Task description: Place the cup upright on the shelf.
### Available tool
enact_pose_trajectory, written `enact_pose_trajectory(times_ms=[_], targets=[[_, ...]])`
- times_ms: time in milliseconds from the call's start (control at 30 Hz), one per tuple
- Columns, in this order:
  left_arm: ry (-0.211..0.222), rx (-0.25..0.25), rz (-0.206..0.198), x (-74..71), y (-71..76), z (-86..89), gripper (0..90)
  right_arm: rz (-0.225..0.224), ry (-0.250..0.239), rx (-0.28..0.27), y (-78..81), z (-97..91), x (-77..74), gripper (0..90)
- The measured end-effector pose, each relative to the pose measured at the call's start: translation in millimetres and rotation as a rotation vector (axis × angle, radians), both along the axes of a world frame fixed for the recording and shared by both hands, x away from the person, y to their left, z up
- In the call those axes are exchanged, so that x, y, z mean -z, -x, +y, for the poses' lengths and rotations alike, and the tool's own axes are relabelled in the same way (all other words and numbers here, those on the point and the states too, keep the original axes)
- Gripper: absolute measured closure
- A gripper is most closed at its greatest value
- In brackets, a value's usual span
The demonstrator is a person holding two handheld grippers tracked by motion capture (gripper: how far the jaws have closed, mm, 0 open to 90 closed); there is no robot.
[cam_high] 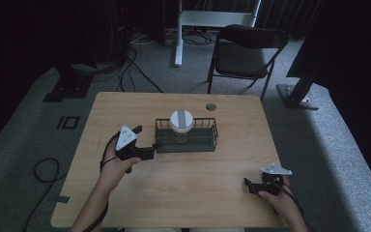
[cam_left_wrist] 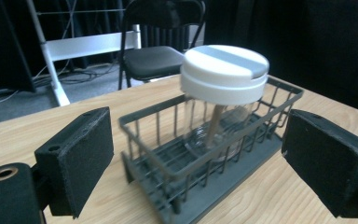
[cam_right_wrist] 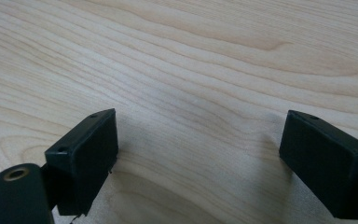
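A dark wire basket [cam_high: 207,145] [cam_left_wrist: 163,121] stands near the middle of the wooden table [cam_high: 174,183]. Inside it sits a clear jar with a white and grey lid [cam_high: 181,121] [cam_left_wrist: 224,72]; something thin and tan leans inside the jar. My left gripper [cam_high: 149,150] [cam_left_wrist: 196,163] is open at the basket's left end, its jaws wide apart and pointing at the basket's corner. My right gripper [cam_high: 249,185] [cam_right_wrist: 200,158] is open low over bare wood near the table's front right, with nothing between its jaws.
A black folding chair [cam_high: 244,53] stands beyond the table's far edge, beside a white stand leg [cam_high: 178,34]. A round grommet [cam_high: 211,107] lies in the tabletop behind the basket. Cables trail on the grey floor at left [cam_high: 43,169].
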State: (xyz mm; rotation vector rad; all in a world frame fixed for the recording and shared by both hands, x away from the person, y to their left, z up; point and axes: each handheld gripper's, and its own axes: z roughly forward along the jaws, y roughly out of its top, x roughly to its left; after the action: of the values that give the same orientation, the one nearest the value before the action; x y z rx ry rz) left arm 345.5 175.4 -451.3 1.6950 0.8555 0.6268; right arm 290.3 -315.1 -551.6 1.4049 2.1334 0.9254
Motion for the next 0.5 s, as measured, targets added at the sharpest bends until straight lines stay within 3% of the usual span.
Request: enact_pose_trajectory(times_ms=[500], targets=[[-0.022,-0.079,0.044,21.1,12.2,41.1,9.6,0.000,0.000,0.000,-0.1,0.0,0.0,11.2]])
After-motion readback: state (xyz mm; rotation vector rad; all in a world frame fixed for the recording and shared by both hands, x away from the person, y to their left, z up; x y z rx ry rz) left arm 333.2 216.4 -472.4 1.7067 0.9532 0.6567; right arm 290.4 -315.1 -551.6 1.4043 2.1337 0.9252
